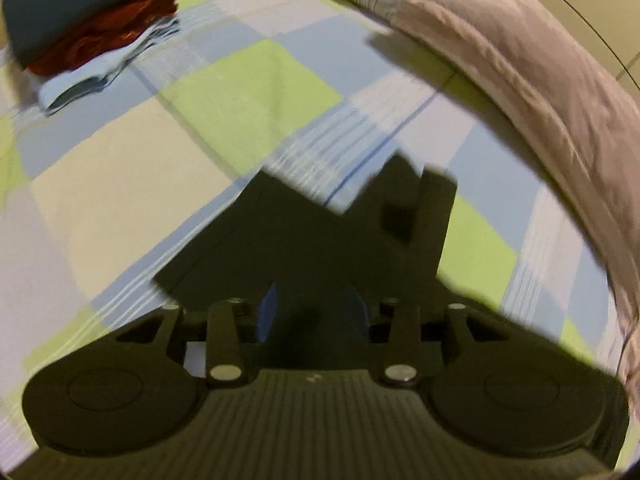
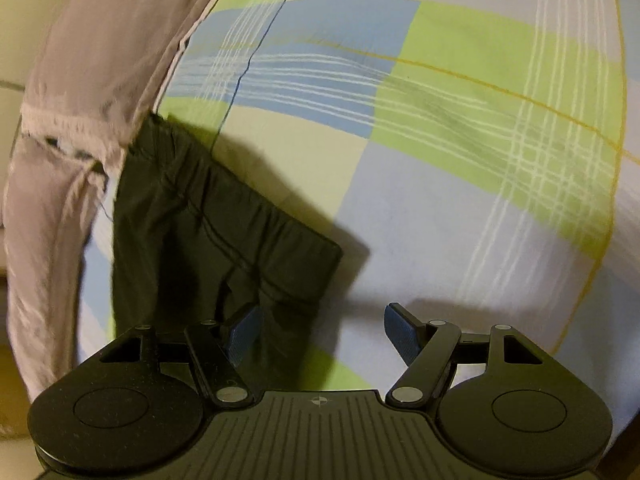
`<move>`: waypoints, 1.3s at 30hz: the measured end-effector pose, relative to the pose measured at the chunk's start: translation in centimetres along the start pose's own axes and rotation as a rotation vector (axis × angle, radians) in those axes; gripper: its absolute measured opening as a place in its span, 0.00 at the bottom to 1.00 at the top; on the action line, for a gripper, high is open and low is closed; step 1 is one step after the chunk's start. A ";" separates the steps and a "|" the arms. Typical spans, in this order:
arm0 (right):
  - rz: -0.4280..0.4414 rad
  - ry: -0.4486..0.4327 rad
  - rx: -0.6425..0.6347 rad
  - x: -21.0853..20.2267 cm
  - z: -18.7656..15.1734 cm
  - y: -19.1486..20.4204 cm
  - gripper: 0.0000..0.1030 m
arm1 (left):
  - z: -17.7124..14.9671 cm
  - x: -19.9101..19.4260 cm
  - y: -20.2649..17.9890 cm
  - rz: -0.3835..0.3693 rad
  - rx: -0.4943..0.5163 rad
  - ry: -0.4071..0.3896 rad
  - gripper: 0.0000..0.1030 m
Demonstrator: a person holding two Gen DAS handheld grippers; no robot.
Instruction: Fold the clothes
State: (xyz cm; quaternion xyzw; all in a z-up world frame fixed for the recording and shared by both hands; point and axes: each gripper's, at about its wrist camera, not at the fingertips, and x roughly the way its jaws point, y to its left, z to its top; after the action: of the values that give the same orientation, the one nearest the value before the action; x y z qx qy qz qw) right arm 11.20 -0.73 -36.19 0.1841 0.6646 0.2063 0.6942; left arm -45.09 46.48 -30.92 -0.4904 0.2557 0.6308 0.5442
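Observation:
In the left wrist view a dark folded garment [image 1: 300,232] lies on the checked bed sheet [image 1: 248,80], straight ahead of my left gripper [image 1: 313,310]. Its blue pads [image 1: 267,314] stand apart with the dark cloth in the gap; the picture is blurred and I see no pinch. In the right wrist view dark trousers with an elastic waistband [image 2: 192,220] lie flat at the left. My right gripper [image 2: 322,330] hangs open over their near right edge. The left pad [image 2: 244,332] is above the cloth and the right pad is above bare sheet [image 2: 440,120].
A stack of folded clothes [image 1: 92,20], dark teal over red over pale blue, sits at the far left of the bed. A pinkish-grey quilt [image 1: 532,92] is bunched along one side of the bed, and this quilt [image 2: 92,60] overlaps the trousers' far end.

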 end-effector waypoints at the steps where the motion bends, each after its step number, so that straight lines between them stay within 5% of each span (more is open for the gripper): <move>1: 0.013 0.002 0.017 0.2 0.1 -0.1 0.70 | 0.9 0.8 -0.2 0.001 -0.019 0.000 0.41; 6: 0.052 -0.001 0.059 1.3 -0.3 -0.4 0.70 | 4.0 4.8 0.0 0.013 -0.155 0.031 0.49; 11: 0.063 -0.009 0.068 2.3 -1.1 -0.2 0.70 | 5.6 8.9 0.7 0.044 -0.238 0.165 0.50; 12: 0.063 -0.008 0.067 2.5 -1.3 -0.1 0.70 | 5.8 9.5 0.6 0.051 -0.233 0.184 0.48; 14: 0.070 -0.015 0.066 2.8 -1.4 0.3 0.70 | 6.1 9.9 0.2 0.060 -0.178 0.196 0.26; 15: 0.077 -0.021 0.068 3.0 -1.4 0.4 0.70 | 6.2 9.9 0.1 0.060 -0.145 0.196 0.02; 18: 0.102 -0.038 0.080 3.6 -1.4 0.8 0.70 | 5.9 9.0 0.5 0.034 -0.086 0.174 0.01; 24: 0.146 -0.064 0.103 4.6 -1.6 -0.1 0.68 | 4.6 4.7 2.3 -0.034 -0.030 0.087 0.00; 25: 0.148 -0.062 0.097 4.5 -1.6 -0.3 0.60 | 4.5 3.8 2.6 -0.048 -0.027 0.071 0.00; 27: 0.161 -0.061 0.095 4.0 -1.6 -1.0 0.21 | 4.3 1.7 3.1 -0.080 -0.021 0.037 0.00; 31: 0.219 -0.121 0.033 0.7 -0.3 -0.7 0.16 | 4.3 -3.5 3.8 -0.166 -0.003 -0.052 0.00; 36: 0.365 -0.210 -0.106 -6.3 2.9 1.5 0.11 | 3.3 -13.5 7.3 -0.377 -0.019 -0.242 0.00; 39: 0.436 -0.217 -0.190 -10.2 4.6 2.0 0.11 | 0.3 -17.5 11.2 -0.380 -0.057 -0.291 0.03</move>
State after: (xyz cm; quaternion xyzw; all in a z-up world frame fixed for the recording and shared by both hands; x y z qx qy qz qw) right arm 15.43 -4.34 -26.22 0.2781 0.5086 0.3916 0.7146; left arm -57.02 35.98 -17.45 -0.4490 0.0597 0.5881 0.6701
